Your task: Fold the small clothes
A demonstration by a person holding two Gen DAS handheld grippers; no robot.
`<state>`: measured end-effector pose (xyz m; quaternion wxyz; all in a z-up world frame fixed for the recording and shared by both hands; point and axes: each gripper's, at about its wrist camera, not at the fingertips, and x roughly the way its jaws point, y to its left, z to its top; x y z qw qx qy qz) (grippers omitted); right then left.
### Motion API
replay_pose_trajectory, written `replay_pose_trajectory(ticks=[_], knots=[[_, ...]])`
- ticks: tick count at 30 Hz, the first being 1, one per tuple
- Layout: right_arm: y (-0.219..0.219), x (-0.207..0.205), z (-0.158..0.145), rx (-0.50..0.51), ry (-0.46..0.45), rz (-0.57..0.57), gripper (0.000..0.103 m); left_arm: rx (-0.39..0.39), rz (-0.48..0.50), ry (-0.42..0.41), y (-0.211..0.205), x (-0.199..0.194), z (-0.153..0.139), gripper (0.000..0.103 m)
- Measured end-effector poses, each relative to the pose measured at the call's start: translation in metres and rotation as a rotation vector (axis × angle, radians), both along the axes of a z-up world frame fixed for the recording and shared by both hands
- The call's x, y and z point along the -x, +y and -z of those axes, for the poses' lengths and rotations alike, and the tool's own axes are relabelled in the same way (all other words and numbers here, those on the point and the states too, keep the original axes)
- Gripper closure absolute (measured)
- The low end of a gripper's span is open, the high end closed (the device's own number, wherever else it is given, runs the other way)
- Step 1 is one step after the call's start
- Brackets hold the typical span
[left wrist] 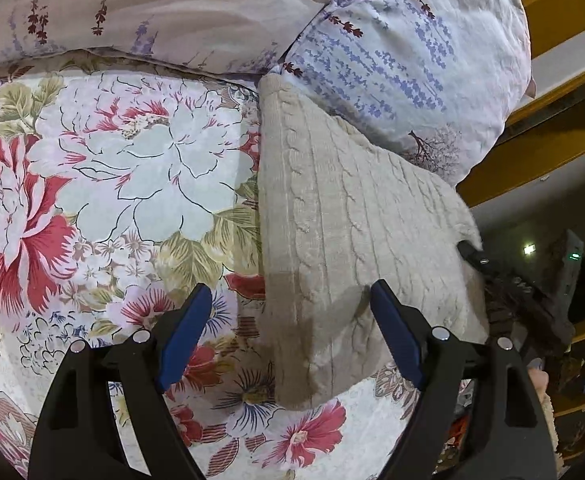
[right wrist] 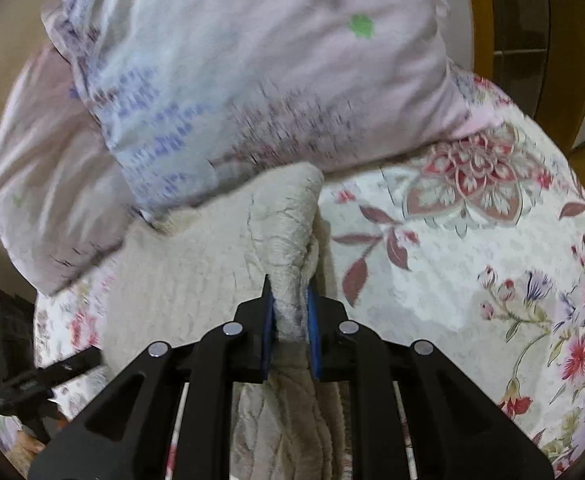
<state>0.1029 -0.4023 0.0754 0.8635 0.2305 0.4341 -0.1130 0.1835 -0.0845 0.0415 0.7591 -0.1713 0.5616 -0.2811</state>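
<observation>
A cream cable-knit sweater [left wrist: 344, 216] lies folded on the floral bedspread [left wrist: 104, 184], its far end against a pillow. My left gripper [left wrist: 290, 300] hovers above the sweater's near left part, jaws wide open, nothing between the blue pads. In the right wrist view my right gripper [right wrist: 290, 320] is shut on a bunched fold of the same sweater [right wrist: 280, 224], which rises in a ridge from the pads. The right gripper shows as a dark shape [left wrist: 512, 280] at the sweater's right edge in the left wrist view. The left gripper's tool [right wrist: 32, 384] appears low at the left.
Two lavender-print pillows [left wrist: 404, 60] [right wrist: 252, 80] rest against the sweater's far side. A yellow wooden bed frame [left wrist: 552, 12] and dark furniture lie at the right. The floral bedspread [right wrist: 472, 260] stretches to the right of the sweater.
</observation>
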Motion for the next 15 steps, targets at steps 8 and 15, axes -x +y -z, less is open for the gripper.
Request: replay_pose_trajectory(ticks=[8,15], knots=[[-0.027,0.019,0.023,-0.188,-0.006,0.081,0.053,-0.008,0.013,-0.005,-0.006,0.000,0.001,0.027],[-0.021,0.048,0.031,-0.294,-0.015,0.024,0.057,-0.019,0.052,-0.006,-0.017,0.008,0.006,0.043]])
